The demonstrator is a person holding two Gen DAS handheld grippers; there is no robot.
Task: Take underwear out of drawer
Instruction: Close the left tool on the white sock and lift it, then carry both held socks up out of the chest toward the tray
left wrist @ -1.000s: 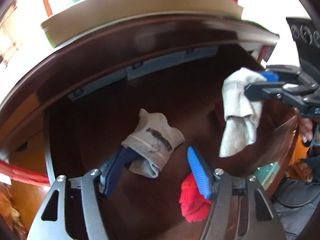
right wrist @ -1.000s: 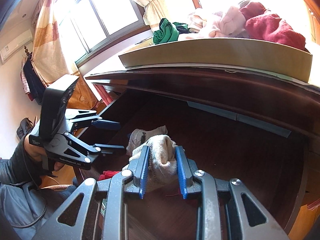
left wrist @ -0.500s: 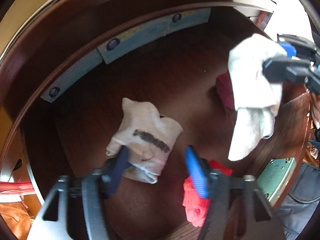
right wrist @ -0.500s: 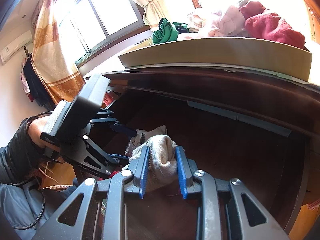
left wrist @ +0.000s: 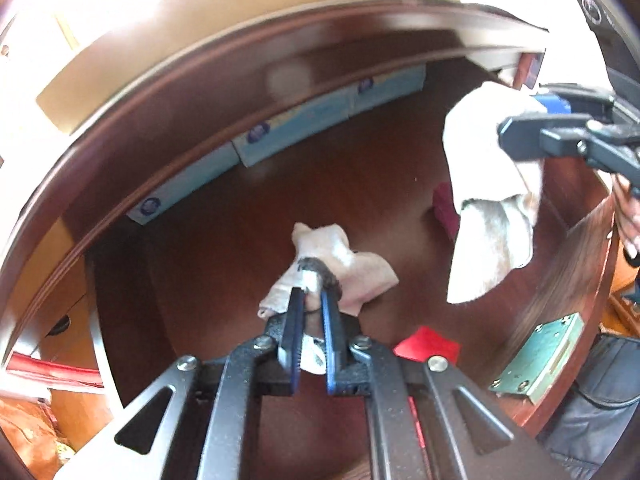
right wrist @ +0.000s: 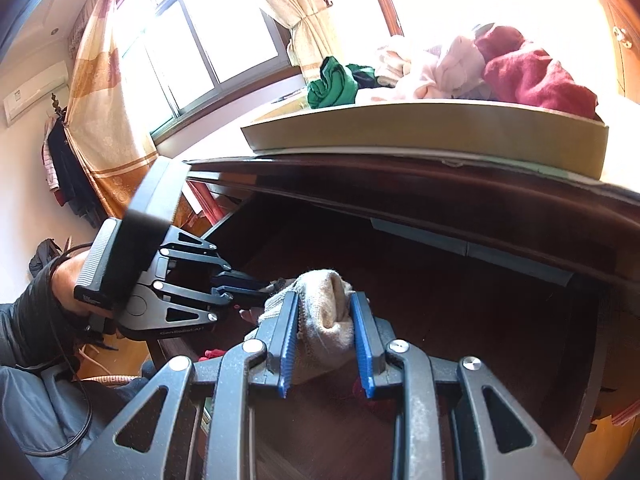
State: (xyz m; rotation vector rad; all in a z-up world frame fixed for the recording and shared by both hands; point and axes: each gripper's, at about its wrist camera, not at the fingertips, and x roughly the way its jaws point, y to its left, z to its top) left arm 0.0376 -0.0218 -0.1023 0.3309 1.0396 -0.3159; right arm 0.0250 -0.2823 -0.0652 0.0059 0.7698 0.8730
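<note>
Strong daylight from outside, dark wood inside, heavy fisheye bend.
The window burns white and the top corners of both views are overexposed. The drawer interior stays dim and brown, with a soft glare patch on its front rail. The left wrist view is smeared by motion blur; the right wrist view is sharper. Straight edges curve strongly near the borders, and the corners go black.

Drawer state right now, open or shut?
Open. The drawer is pulled out: its dark wooden floor shows, with red cloth on it and the lock plate on its front facing inward.
</note>
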